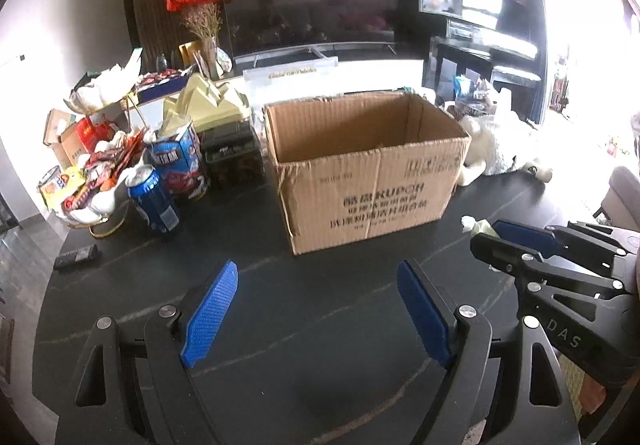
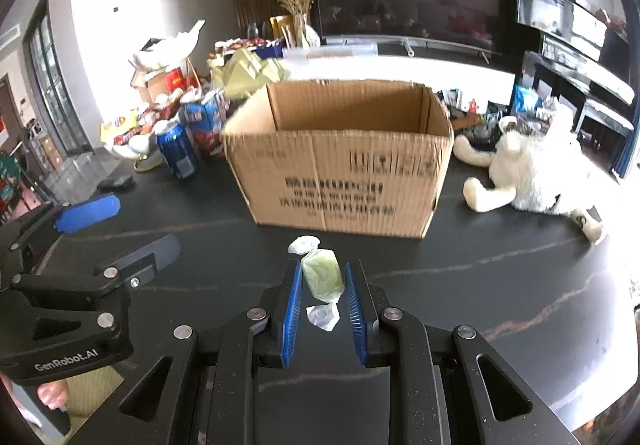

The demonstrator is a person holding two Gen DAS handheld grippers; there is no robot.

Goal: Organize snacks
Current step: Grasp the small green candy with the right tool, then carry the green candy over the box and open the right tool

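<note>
Two grippers we hold | right gripper (image 2: 322, 285) clamped on green wrapped candy (image 2: 322, 279) | left gripper (image 1: 316, 309) spread apart, nothing between | cardboard box (image 1: 364, 169) ahead

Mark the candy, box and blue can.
candy (image 2: 322, 280), right wrist view, green middle of wrapper
box (image 2: 340, 169), right wrist view, printed front wall
blue can (image 1: 154, 201), left wrist view, side of can

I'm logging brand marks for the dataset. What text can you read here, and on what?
"DAS": right gripper body.
"GenRobot.AI": left gripper body.
"KUPOH", uncertain: box front; its other print lines are too blurred.
Blue can and snack packs: print too small.
</note>
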